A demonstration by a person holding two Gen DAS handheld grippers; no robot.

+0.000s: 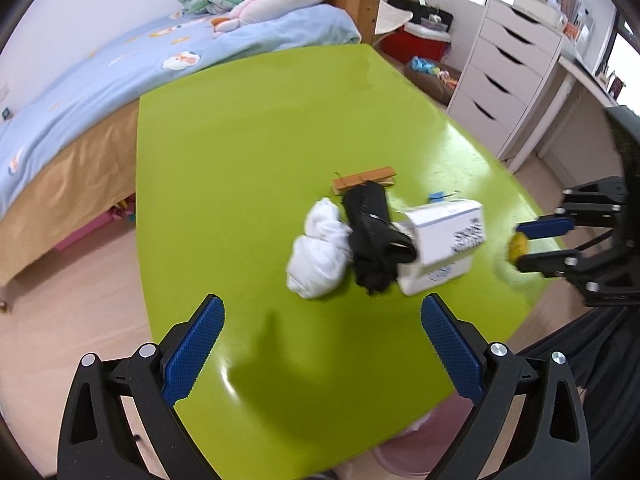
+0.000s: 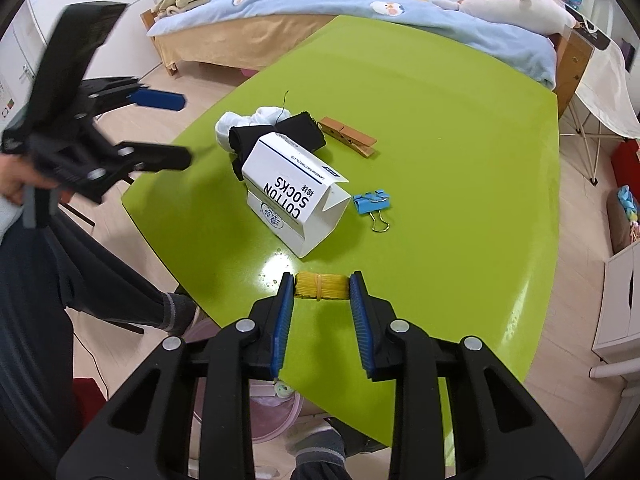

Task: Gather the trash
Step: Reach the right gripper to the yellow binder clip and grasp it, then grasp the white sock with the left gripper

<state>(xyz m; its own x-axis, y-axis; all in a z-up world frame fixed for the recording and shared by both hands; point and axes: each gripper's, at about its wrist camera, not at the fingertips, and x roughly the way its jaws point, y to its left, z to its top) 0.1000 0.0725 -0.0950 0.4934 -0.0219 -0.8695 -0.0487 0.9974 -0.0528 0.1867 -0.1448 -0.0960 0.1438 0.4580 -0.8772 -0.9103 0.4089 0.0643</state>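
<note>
Room: bedroom, with a blue-quilted bed point(image 2: 360, 12) beyond a glossy lime-green table point(image 2: 460, 128) and a white drawer unit point(image 1: 508, 76) at 2 o'clock in the left wrist view.
Writing: one white carton point(image 2: 294, 196) lies on its side, printed "COTTON SOCKS" in dark blue, read upside down from the right wrist view; smaller print under it is too fine to read.
Task's thing: one small yellow bundle point(image 2: 320, 286), ribbed like fine strands and bound by a thin yellow band, at 6 o'clock of the carton, near the table's close edge.
Right gripper point(image 2: 321, 280): narrow, its blue pads pressed on both ends of the yellow bundle; I cannot tell whether the bundle rests on the table or is just above it.
Left gripper point(image 1: 322, 312): spread wide, nothing between the blue pads point(image 1: 196, 344), held above the table at 6 o'clock of the sock pile.
Socks: one white bundle point(image 1: 320, 252) and one black bundle point(image 1: 374, 240), touching each other and the carton's open end.
Wooden clothespin point(image 2: 348, 136): one, at 12 o'clock of the carton.
Binder clip point(image 2: 370, 202): one, blue with gold wire handles, just beside the carton at 3 o'clock.
Pink bin point(image 2: 276, 416): one, under the table's near edge at 6 o'clock.
</note>
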